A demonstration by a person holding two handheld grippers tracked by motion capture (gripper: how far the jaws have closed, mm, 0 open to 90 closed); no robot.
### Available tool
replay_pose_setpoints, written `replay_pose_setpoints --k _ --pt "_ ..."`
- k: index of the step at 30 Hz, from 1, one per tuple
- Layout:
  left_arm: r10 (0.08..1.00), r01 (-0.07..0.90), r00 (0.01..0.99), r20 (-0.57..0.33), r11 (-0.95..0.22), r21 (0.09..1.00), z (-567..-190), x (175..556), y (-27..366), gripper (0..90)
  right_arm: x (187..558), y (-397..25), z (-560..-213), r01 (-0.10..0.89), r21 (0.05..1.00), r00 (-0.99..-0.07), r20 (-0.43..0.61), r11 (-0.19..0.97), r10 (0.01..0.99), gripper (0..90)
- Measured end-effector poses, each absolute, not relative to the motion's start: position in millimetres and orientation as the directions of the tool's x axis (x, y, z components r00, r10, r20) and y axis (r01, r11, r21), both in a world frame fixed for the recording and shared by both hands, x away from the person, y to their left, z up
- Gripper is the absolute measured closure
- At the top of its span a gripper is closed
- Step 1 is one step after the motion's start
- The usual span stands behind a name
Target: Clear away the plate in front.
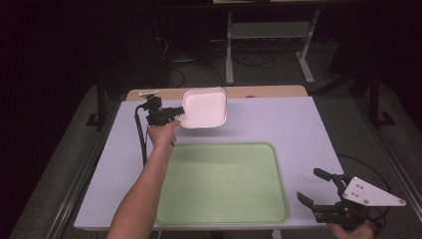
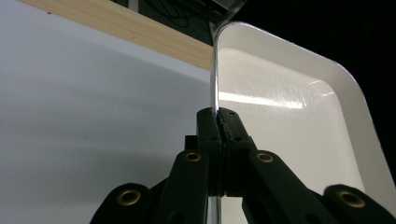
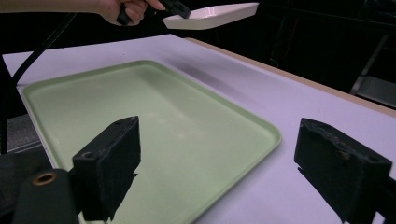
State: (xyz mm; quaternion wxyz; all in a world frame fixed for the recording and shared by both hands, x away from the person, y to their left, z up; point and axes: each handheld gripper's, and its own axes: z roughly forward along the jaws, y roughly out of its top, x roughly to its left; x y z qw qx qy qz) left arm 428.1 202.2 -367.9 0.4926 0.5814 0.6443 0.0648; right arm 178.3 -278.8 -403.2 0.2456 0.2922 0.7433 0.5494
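— Where's the dish?

— The white dish (image 1: 205, 107) is up off the table (image 1: 298, 129), at about 12 o'clock from the green tray (image 1: 224, 184), over the far part of the pale top. In the right gripper view it hangs clear above the surface, with a soft shadow under it.

— What's holding it?

— The left gripper (image 1: 175, 113), at 9 o'clock of the dish. Its jaws are pinched on the dish's left rim; the left gripper view shows the rim edge-on, clamped between the two black tips, with the glossy inside of the dish (image 2: 299, 126) to the right. The person's left hand (image 1: 161, 134) wraps the handle, and the cable runs down beside the forearm.

— And the right gripper?

— The right gripper (image 1: 314, 186) sits at 4 o'clock of the tray, near the table's near-right corner, jaws spread wide with nothing between them. Its grey plate (image 1: 370, 193) is on top.

— The tray itself?

— Flat on the table, nothing in it, at the near middle. A wooden strip (image 1: 259, 91) runs along the table's far edge.
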Motion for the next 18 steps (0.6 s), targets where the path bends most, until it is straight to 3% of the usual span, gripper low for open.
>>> replay_pose_setpoints --k 18 --pt "0.814 0.700 0.193 -0.548 0.277 0.658 -376.7 395.0 205.2 88.4 179.2 -275.4 -403.7 0.169 0.958 -0.709 -0.044 0.230 0.703 13.6"
